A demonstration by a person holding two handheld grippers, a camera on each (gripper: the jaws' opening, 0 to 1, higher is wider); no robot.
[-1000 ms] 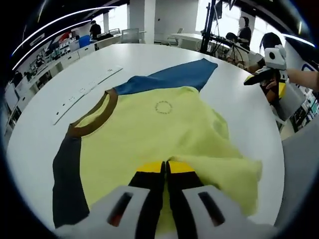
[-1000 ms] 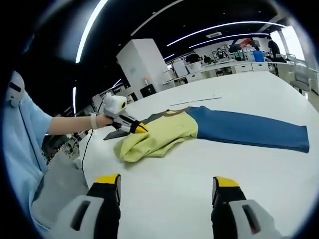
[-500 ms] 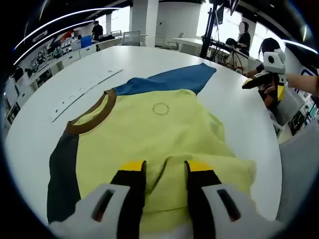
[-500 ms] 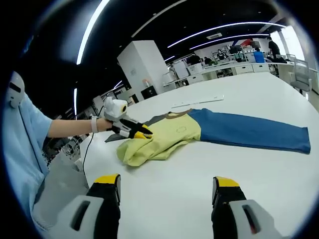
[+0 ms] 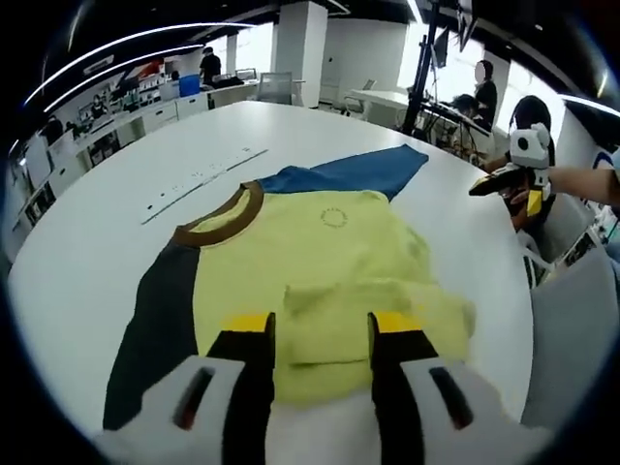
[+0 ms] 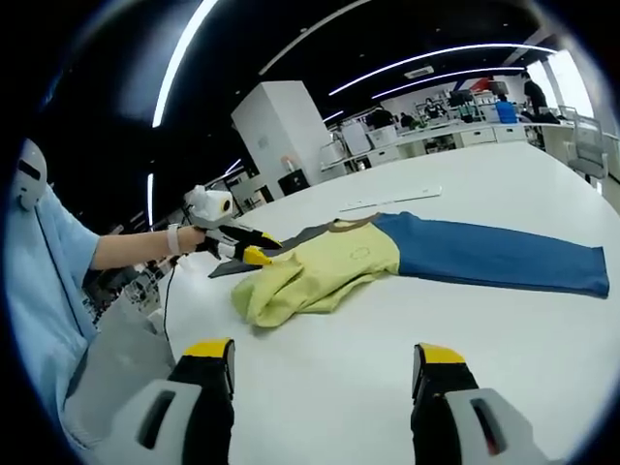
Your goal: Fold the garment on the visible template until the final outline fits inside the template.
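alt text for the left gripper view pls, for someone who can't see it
A yellow shirt with a brown collar, one blue sleeve and one dark sleeve lies on a white table, its near hem folded up into a bunched layer. The left gripper hovers open just above that fold, holding nothing. The right gripper is at the table's far edge.

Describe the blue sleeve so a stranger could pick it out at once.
Start at the big white table; one garment lies on it. From its yellow body, the blue sleeve stretches out flat. The opposite sleeve is dark, almost black, and the collar brown.
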